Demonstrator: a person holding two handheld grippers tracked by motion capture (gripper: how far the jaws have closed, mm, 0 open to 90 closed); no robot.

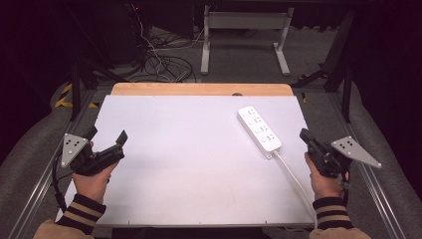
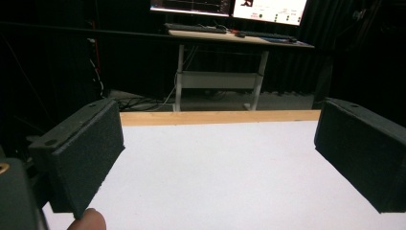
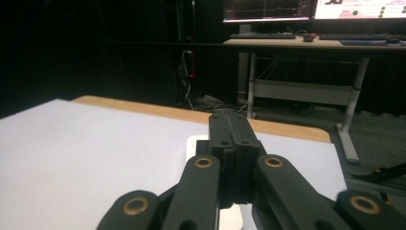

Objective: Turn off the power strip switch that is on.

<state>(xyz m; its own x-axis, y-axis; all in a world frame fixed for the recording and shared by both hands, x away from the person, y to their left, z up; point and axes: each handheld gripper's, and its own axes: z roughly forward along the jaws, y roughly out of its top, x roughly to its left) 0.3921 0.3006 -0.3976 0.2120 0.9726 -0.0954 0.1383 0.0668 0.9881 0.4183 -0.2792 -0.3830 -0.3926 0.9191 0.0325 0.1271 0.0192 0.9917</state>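
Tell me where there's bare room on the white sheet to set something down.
The white sheet is bare from the left gripper across to the power strip, and back to the wooden edge. The right side is tighter: the strip, its cord running toward the near right corner, and the right gripper sit there.

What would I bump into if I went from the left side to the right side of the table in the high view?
Left gripper, held open → bare white table top → white power strip → its white cable → right gripper, jaws shut together.
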